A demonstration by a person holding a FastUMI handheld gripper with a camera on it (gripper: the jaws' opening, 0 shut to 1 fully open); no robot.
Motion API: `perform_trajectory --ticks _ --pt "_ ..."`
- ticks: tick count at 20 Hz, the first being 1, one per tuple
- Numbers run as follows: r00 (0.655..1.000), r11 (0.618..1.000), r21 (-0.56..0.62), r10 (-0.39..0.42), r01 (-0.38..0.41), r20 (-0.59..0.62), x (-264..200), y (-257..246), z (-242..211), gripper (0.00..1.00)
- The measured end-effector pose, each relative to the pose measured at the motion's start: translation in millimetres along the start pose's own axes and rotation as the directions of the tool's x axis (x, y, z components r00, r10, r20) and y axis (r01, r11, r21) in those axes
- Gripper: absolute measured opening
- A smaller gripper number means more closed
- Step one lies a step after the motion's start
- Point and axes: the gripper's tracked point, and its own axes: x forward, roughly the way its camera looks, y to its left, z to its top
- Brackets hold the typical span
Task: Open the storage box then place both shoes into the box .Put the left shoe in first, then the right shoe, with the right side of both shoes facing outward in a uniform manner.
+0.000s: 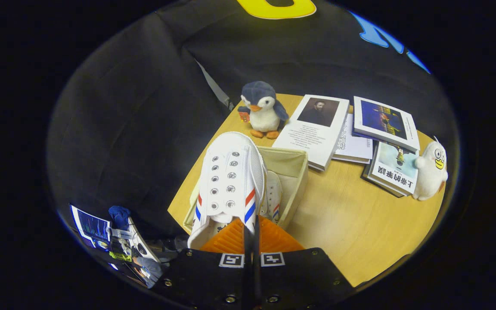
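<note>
Here the tongs (251, 234) are clamped on the heel side of a white shoe (230, 181) held over the open storage box (296, 181), where the other shoe (274, 196) already lies.

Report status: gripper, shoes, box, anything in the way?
Gripper shut on second shoe, held over open storage box. First shoe already inside. Penguin toy and books beyond box, clear of it.

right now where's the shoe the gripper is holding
In the gripper view the held shoe sits clamped between the orange fingers, above the open storage box, left of the shoe already inside.
</note>
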Motion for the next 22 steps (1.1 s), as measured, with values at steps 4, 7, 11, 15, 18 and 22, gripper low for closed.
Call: perform_trajectory --ticks 4,7,11,15,18,22 --pt "0.999 0.999 -0.031 -0.014 0.013 -0.032 22 12 4 0.00" --pt "0.998 0.998 -0.058 -0.032 0.029 -0.050 36 17 6 0.00" --pt "0.997 0.996 -0.075 -0.062 0.058 -0.051 52 19 10 0.00" --pt "1.000 0.998 -0.061 0.029 -0.029 0.000 49 40 24 0.38" --pt "0.995 0.993 -0.120 -0.007 0.020 0.103 26 30 46 0.99" --pt "0.979 0.994 -0.105 -0.005 0.027 0.206 -4 21 57 0.98"
